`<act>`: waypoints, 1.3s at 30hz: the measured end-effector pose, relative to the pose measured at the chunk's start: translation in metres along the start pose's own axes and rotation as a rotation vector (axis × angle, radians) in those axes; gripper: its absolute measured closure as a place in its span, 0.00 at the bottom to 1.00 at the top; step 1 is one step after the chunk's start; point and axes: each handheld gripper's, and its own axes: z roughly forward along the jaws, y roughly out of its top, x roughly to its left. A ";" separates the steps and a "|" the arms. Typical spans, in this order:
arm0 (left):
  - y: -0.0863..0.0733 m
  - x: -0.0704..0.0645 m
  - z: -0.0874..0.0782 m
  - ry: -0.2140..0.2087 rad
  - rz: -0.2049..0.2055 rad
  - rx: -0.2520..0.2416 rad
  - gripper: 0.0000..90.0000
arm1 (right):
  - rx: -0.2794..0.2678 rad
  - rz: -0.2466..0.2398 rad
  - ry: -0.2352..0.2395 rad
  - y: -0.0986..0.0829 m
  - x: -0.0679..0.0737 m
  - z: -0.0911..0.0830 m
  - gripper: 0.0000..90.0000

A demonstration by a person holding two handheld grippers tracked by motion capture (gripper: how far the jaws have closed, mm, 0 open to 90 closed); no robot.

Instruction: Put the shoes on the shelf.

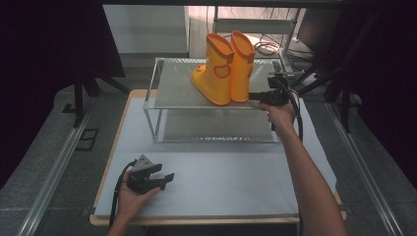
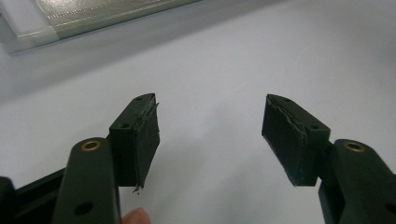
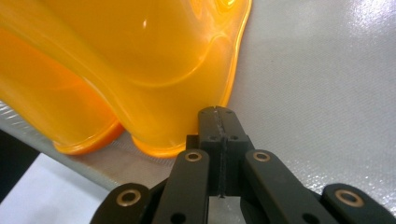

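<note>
- Your table (image 1: 216, 196) is a pale sheet on a wood-edged board, with dark curtains to either side and a cluttered bench with cables behind
- At the near left, your left gripper (image 1: 167, 178) rests low over the bare sheet, well apart from the rack; in the left gripper view its jaws stand wide apart with nothing between them
- Across the middle stands a two-level rack (image 1: 174, 91) with a clear frame and grey shelves
- On the top shelf, right of centre, a pair of yellow boots (image 1: 223, 69) stands upright, side by side and touching
- At the right, your right gripper (image 3: 219, 122) sits at the rack's top shelf just beside the boots' soles; its jaws are pressed together on nothing, tips almost at the nearer sole's edge
</note>
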 end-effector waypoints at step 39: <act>0.002 -0.005 0.005 -0.014 0.016 0.009 0.40 | -0.030 -0.087 0.046 -0.011 0.036 0.005 1.00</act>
